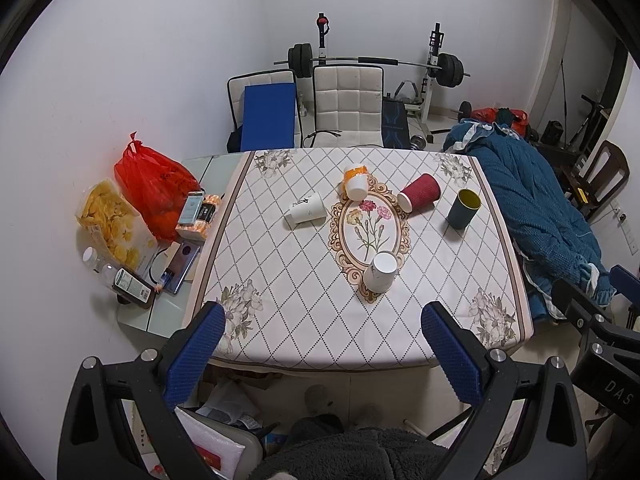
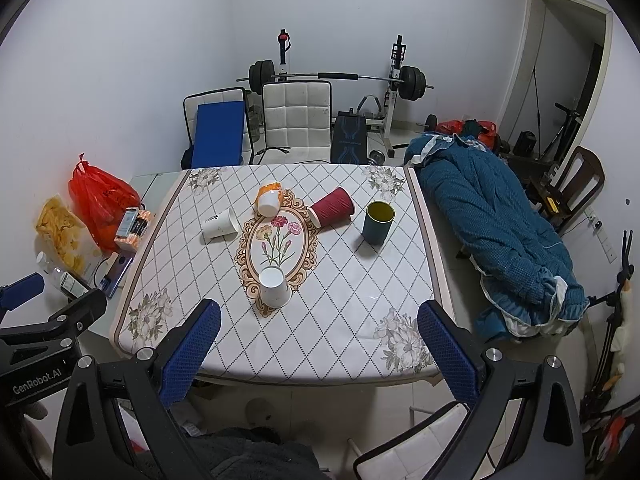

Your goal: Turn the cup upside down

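Note:
Several cups sit on the patterned tablecloth [image 1: 280, 280]. A white paper cup [image 1: 380, 272] [image 2: 274, 286] stands upside down nearest me. A dark teal cup [image 1: 464, 208] [image 2: 377, 217] stands upright at the right. A red ribbed cup [image 1: 419, 192] [image 2: 332, 207], a white cup [image 1: 305, 209] [image 2: 219, 223] and an orange-and-white cup [image 1: 355, 182] [image 2: 269, 199] lie on their sides. My left gripper [image 1: 324, 320] and right gripper [image 2: 320, 316] are open and empty, held above the table's near edge.
A red bag [image 1: 152, 184], a snack bag [image 1: 112, 220], boxes and bottles crowd a side table at the left. A blue quilt [image 2: 500, 232] lies right of the table. White chairs [image 1: 346, 104] and a barbell rack stand behind.

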Available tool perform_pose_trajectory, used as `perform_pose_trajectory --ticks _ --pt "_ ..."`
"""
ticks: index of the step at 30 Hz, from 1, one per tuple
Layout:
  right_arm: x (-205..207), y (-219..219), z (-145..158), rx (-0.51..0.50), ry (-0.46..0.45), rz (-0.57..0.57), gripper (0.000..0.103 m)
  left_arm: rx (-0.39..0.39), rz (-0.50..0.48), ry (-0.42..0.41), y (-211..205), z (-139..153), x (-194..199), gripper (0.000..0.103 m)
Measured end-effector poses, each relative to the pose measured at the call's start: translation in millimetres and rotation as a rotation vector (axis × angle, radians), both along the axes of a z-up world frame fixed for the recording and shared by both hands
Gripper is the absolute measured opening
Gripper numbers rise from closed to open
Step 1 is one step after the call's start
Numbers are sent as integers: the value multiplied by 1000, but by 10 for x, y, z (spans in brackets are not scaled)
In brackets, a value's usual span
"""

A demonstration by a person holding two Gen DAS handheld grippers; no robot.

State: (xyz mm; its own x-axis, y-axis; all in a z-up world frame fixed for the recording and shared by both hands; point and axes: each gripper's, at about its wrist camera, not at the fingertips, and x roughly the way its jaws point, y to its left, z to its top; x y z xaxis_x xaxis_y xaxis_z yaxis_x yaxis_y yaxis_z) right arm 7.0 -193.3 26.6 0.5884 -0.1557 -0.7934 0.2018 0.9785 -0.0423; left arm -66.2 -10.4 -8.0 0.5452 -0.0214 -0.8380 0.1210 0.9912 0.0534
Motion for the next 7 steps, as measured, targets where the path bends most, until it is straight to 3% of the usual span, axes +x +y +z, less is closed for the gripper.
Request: perform_pose_trajectory --ticks 7 --pt "-29 -16 22 3 -2 3 101 -1 -4 -15 -28 47 26 101"
